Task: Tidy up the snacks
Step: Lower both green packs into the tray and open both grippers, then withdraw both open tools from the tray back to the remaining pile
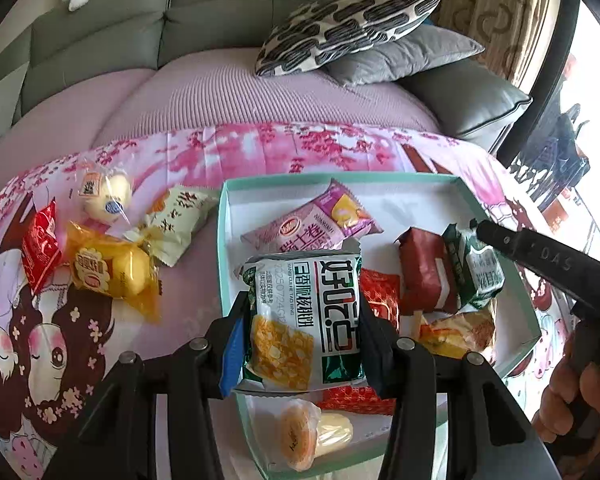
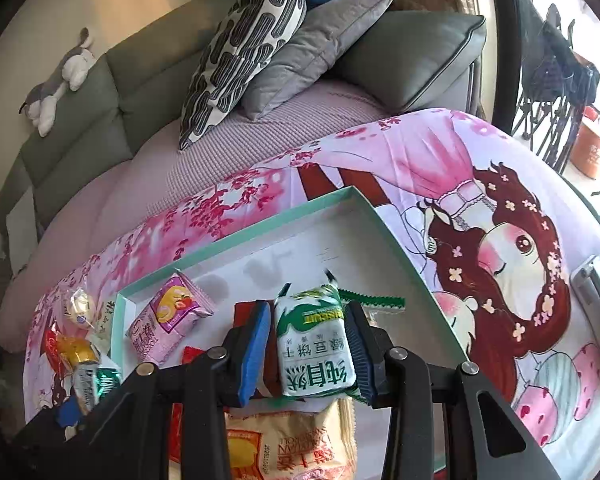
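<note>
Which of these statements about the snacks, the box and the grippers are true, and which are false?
1. The left gripper holds a white and green packet. True.
2. The right gripper is empty. False: it grips a green and white biscuit packet.
3. The pink packet lies inside the box. True.
4. All snacks are already in the box. False: a yellow packet and others lie on the cloth beside it.

A grey-green sofa (image 1: 100, 40) with pillows (image 1: 352, 28) stood far behind the pink cartoon-printed cloth (image 2: 420, 168), daylit window right.
</note>
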Demonstrator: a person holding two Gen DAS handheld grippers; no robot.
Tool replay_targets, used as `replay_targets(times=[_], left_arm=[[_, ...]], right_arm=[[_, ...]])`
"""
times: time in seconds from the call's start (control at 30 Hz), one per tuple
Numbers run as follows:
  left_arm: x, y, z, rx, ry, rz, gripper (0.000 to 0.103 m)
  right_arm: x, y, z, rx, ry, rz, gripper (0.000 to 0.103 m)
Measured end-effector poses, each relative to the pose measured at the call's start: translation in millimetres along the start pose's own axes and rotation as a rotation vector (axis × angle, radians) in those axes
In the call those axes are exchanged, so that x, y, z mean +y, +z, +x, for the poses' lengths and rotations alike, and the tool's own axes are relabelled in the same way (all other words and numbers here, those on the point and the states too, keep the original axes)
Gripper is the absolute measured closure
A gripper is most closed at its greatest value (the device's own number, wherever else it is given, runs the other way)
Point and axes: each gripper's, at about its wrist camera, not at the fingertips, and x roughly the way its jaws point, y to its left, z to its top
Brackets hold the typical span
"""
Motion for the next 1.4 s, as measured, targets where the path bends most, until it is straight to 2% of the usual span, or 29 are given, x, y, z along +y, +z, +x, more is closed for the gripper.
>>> replay_targets(times=[0.17, 0.33, 0.5, 0.8, 0.9, 1.1, 1.23, 1.4], left_arm=[[2, -2, 10, 0.035, -0.005, -0.014, 0.052], [3, -3, 15, 0.060, -0.010, -0.020, 0.052], [4, -2, 14, 0.057, -0.016, -0.027, 0.042], [9, 2, 6, 0.032, -0.014, -0.055, 0.041], [20, 3, 1, 0.011, 0.014, -0.101, 0.041], [51, 2, -2, 0.000, 0.129, -0.214, 0.041], [69, -1, 0, 0.014, 0.133, -0.289, 0.041], [72, -3, 1, 0.027, 0.145, -0.308, 0.041]], right_arm=[[1, 2, 0, -0.004, 0.002, 0.003, 0.062], [3, 0, 4, 0.030, -0.022, -0.005, 0.062], [6, -1, 3, 0.046, -0.050, -0.030, 0.061], [12, -5, 4, 0.069, -0.077, -0.063, 0.049], [16, -7, 0, 0.067, -0.082, -0.079, 0.048], [28, -11, -7, 0.075, -0.088, -0.118, 0.048], [35, -13, -9, 0.080, -0.087, -0.137, 0.048], [42, -17, -9, 0.089, -0.086, -0.154, 0.048]])
